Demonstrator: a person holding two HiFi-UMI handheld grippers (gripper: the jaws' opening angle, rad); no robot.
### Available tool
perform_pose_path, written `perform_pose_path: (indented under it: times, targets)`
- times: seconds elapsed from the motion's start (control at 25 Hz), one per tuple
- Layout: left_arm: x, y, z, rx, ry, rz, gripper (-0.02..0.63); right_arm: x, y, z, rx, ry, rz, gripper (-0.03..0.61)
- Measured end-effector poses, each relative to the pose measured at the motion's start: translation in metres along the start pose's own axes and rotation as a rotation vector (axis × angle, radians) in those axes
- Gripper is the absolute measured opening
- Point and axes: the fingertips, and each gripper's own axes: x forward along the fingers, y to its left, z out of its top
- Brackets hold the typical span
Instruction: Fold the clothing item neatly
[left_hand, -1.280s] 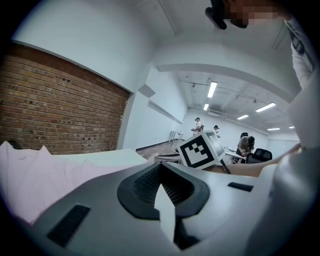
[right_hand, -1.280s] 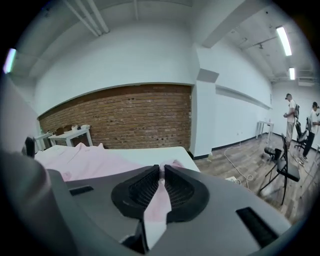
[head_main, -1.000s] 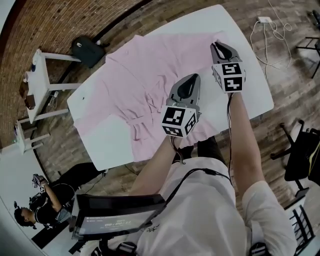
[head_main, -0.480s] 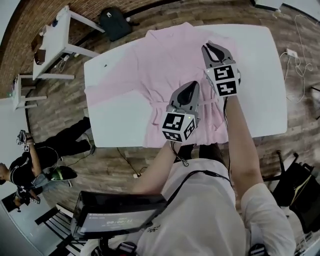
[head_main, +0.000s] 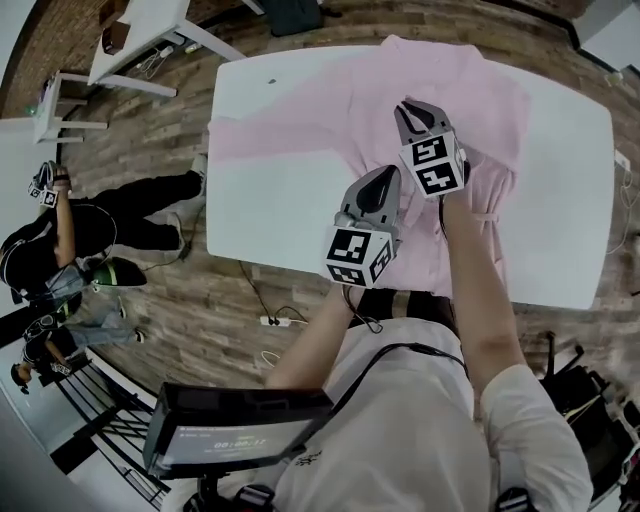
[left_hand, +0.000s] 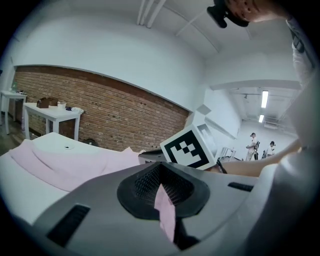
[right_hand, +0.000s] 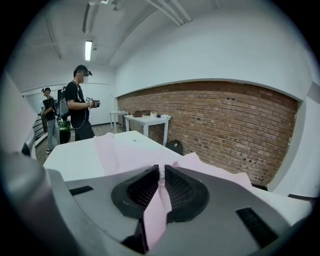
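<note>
Surface: white table (head_main: 290, 205), pink robe (head_main: 330, 110) spread across it.
Left gripper (head_main: 383, 176): clenched on robe fabric.
Right gripper (head_main: 412, 108): pinching robe fabric.

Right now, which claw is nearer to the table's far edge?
Right. The right claw, gripping the robe, reaches farther toward that edge; the left claw, also gripping it, sits nearer the person.

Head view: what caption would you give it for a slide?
Left claw and right claw each pinch a fold of the pink robe spread on a white table.

Even indoor light, fisheye-warped edges
</note>
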Motion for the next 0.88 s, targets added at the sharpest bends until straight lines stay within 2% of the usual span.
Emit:
perform_pose_path:
  times: [0.16,0.28,0.48,0.56,0.68,0.88]
  targets:
    - [-0.013,0.027,-0.002,-0.011,0.004,0.03,-0.008,0.025,0.034,-0.004,-0.022,0.036,0.052,0.041]
    - [-0.019,0.042,-0.003,-0.024,0.006,0.051,-0.008,0.039,0.061,-0.016,-0.062,0.088,0.122,0.047]
    - [-0.021,0.061,-0.007,-0.049,0.009,0.062,-0.008,0.051,0.089,-0.025,-0.053,0.093,0.242,0.138]
    - [-0.021,0.064,-0.008,-0.058,0.007,0.062,-0.008,0.047,0.09,-0.023,-0.042,0.066,0.265,0.14]
    - [-0.017,0.066,-0.01,-0.076,0.005,0.06,-0.008,0.034,0.066,-0.023,0.002,0.04,0.22,0.14]
    - [-0.007,0.067,-0.013,-0.082,0.008,0.049,-0.008,0.023,0.01,-0.058,-0.046,0.172,0.093,0.138]
